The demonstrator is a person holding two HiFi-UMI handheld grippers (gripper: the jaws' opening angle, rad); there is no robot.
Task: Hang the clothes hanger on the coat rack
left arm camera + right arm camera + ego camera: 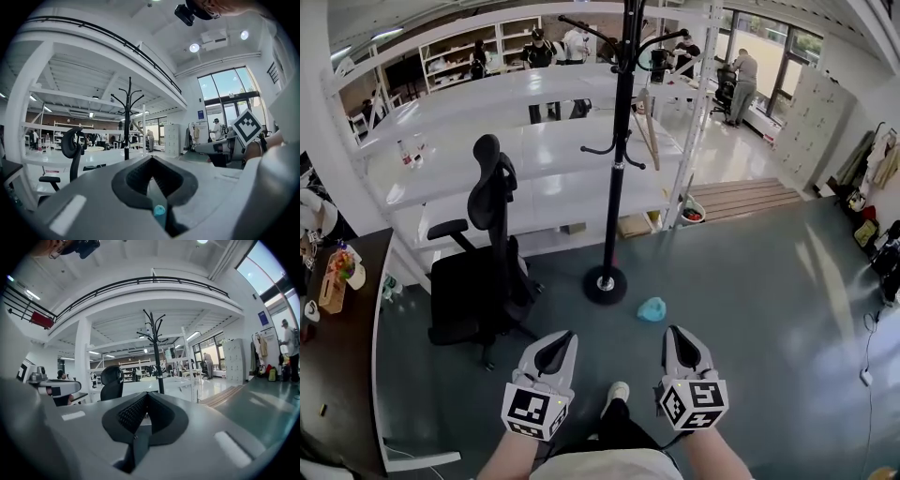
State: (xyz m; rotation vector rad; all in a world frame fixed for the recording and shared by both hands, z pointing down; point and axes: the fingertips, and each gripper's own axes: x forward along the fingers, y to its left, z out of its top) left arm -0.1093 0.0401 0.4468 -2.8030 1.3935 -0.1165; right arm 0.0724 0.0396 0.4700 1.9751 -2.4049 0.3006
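The left gripper [563, 337] and right gripper [677, 333] were held low and near, side by side, each with its jaws closed together on nothing. The coat rack [619, 159] stood farther off, between them. A small light-blue thing [652, 308] lay on the floor just right of its base; no hanger could be made out.

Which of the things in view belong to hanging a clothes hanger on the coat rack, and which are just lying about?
For the job: coat rack; left gripper; right gripper, both shut. No hanger shows.
Lying about: office chair; blue lump; white shelves.
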